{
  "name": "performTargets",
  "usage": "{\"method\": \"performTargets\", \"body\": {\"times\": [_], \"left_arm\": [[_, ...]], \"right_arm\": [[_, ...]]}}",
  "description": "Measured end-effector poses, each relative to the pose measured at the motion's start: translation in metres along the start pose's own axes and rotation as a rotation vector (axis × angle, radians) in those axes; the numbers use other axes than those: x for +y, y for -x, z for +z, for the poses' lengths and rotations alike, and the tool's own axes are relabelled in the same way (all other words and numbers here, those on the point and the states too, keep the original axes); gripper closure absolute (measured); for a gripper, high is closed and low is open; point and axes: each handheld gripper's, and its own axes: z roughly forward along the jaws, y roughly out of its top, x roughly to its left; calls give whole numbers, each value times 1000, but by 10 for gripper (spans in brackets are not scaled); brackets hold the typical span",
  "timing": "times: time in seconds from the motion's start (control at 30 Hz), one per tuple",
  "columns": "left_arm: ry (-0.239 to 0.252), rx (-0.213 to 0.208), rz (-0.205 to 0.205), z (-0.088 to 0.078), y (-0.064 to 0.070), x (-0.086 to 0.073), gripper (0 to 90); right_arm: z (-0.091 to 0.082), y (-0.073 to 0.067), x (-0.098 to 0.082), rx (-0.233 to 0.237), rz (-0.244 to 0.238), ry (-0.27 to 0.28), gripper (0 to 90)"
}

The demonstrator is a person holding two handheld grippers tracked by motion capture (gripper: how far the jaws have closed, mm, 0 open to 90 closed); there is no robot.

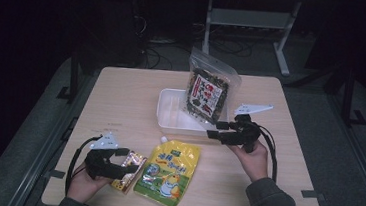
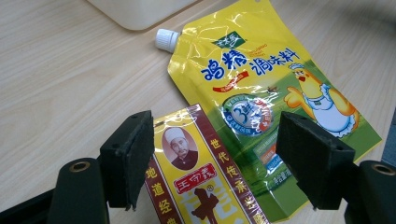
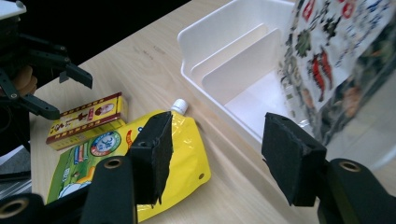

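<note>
High view: my left tongs (image 1: 125, 159) stand released over the red-and-yellow box (image 1: 130, 171) on the desk (image 1: 121, 97); my right tongs (image 1: 217, 131) hang released beside the white tray (image 1: 170, 116).

Left gripper view: the box (image 2: 201, 182) lies between my jaws, untouched, against the yellow pouch (image 2: 261, 93).

Right gripper view: jaws released, tray (image 3: 224, 65) ahead, seaweed bag (image 3: 336, 51) leaning in it.

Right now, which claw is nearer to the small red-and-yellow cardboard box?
Left. The left claw hangs open right over the small red-and-yellow cardboard box; the right claw is off across the table, open, beside the white plastic bin.
</note>
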Motion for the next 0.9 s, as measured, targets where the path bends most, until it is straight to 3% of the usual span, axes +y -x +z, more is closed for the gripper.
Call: {"method": "performTargets", "body": {"times": [0.7,0.9], "left_arm": [[-10,8,6,3,3,1,243],[-8,-9,13,8,7,3,220]], "right_arm": [[16,-14,-9,30,-11,-47,412],[16,-21,-9,36,-14,-46,406]]}}
